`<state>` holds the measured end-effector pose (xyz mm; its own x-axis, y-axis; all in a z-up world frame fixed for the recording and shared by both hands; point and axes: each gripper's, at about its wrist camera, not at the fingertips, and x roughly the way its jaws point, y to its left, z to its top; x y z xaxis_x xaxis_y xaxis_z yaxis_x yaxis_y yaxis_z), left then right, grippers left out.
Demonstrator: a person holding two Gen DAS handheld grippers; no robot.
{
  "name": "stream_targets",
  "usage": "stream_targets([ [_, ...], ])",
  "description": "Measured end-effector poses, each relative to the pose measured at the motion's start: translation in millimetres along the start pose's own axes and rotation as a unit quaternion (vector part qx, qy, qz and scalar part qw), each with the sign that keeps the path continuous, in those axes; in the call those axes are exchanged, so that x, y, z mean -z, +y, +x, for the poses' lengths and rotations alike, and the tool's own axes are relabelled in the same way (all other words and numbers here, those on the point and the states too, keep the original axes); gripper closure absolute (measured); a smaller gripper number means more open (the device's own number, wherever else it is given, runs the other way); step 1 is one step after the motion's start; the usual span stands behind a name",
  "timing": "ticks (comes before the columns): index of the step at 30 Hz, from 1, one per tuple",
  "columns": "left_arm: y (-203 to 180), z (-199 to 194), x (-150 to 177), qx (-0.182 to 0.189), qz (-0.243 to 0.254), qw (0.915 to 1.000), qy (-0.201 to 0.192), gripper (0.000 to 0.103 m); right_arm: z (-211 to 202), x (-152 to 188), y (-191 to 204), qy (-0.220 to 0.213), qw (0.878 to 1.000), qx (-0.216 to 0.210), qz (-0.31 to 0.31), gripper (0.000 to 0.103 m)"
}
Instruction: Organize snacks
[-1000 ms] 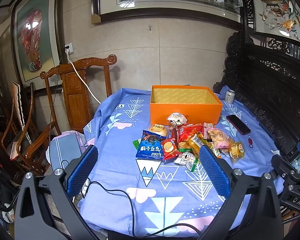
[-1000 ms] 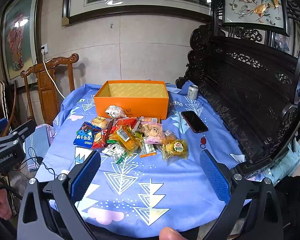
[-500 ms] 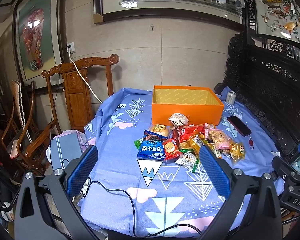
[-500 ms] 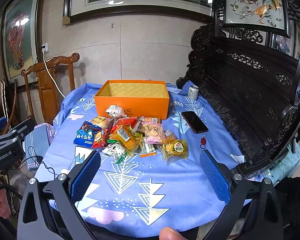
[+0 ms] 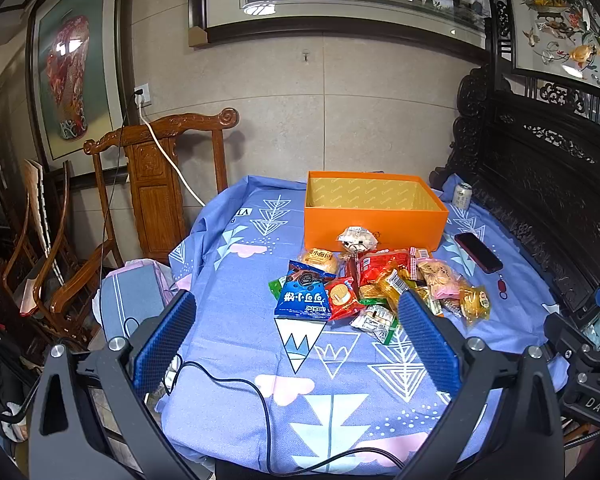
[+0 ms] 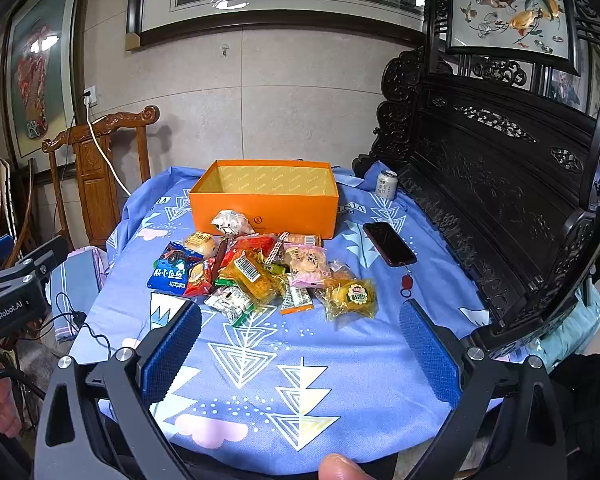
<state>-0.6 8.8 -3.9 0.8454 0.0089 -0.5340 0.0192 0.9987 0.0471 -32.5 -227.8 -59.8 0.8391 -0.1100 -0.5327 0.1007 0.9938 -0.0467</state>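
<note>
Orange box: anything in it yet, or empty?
Looks empty. The orange box is open-topped and its visible inner walls are bare; the snack packets all lie on the tablecloth in front. The box floor is hidden.

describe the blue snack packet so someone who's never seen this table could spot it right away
Start at the orange box at the table's far end; a snack pile lies before it. The blue snack packet sits at the pile's left edge, the only blue wrapper, with white lettering and a dark cookie pictured.
</note>
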Motion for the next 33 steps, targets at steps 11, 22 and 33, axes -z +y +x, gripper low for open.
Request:
stream_targets([
  [11, 0.6, 0.0, 0.2, 0.0, -0.001, 1.0, 0.0, 0.004, 0.1, -0.1, -0.3, 0.001, 1.0, 0.0, 0.0, 0.003],
  [22, 0.5, 0.0, -0.1, 0.001, -0.001, 1.0, 0.0, 0.004, 0.3, 0.1, -0.2, 0.0, 1.0, 0.0, 0.0, 0.003],
  [33, 1.2, 0.1, 0.2, 0.001, -0.001, 1.0, 0.0, 0.004, 0.6, 0.5, -0.1, 0.0, 1.0, 0.0, 0.0, 0.003],
])
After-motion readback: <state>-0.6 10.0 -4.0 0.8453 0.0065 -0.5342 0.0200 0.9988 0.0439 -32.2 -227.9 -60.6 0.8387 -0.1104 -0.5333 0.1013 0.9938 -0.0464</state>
